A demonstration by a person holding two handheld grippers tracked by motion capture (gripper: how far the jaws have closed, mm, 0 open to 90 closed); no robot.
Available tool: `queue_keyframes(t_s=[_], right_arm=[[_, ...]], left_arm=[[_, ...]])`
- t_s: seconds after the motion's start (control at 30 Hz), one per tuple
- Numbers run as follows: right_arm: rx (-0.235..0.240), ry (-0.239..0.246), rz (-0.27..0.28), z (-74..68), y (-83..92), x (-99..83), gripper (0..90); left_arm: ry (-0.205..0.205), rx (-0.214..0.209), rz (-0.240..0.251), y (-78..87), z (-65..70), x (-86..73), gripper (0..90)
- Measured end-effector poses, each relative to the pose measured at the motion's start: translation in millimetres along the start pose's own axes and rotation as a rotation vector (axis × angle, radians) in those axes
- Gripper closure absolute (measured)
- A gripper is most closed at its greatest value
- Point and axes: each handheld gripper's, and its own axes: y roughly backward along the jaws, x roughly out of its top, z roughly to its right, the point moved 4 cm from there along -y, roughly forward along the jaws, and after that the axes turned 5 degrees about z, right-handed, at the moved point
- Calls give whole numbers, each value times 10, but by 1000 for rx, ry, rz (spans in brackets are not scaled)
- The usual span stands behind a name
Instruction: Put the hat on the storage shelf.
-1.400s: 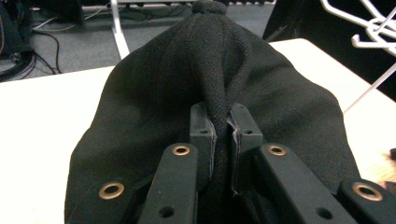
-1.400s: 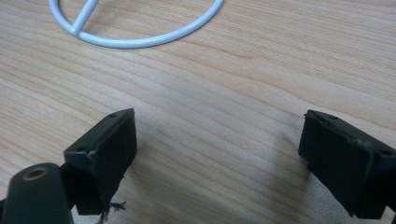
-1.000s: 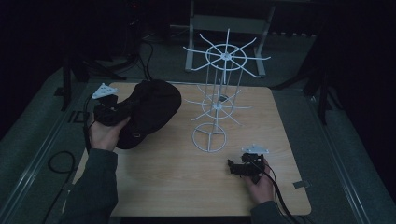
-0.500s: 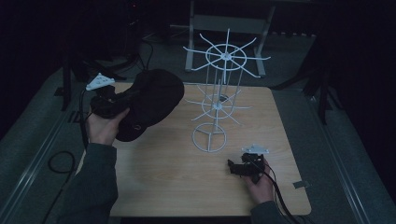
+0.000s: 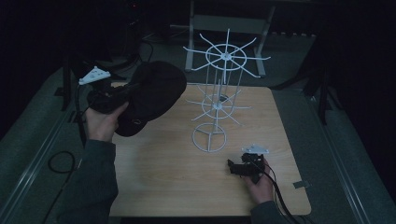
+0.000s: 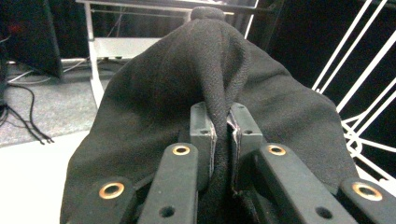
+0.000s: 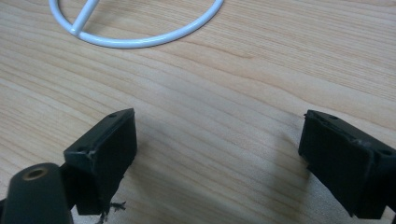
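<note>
My left gripper (image 5: 122, 93) hangs above the far left corner of the wooden surface (image 5: 163, 186), and its jaws are pinched tight on a fold of the black cap (image 5: 152, 95). In the left gripper view that fold of fabric runs up between the two pads (image 6: 201, 135), with the rest of the cap draped over and beyond them and its top button at the far end. From the high view the cap is lifted off the surface, hanging out to the right of the gripper toward the white wire rack (image 5: 219, 105), near it but apart from its arms. The rack stands upright at the middle of the surface, a round ring base below and two tiers of radiating spokes above. My right gripper (image 5: 236, 167) sits low at the near right, just near of the rack's base ring; in its own view the jaws stand wide apart with only bare wood grain between them.
</note>
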Motion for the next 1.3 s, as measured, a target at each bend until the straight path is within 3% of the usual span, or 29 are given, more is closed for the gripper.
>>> queue_keyframes(t_s=[0.67,1.3], right_arm=[[0,-1,0,-1,0,0,111],[0,0,0,0,0,0,111]], left_arm=[[31,-55,60,26,-25,153,831],[130,-94,153,98,-139,304,831]])
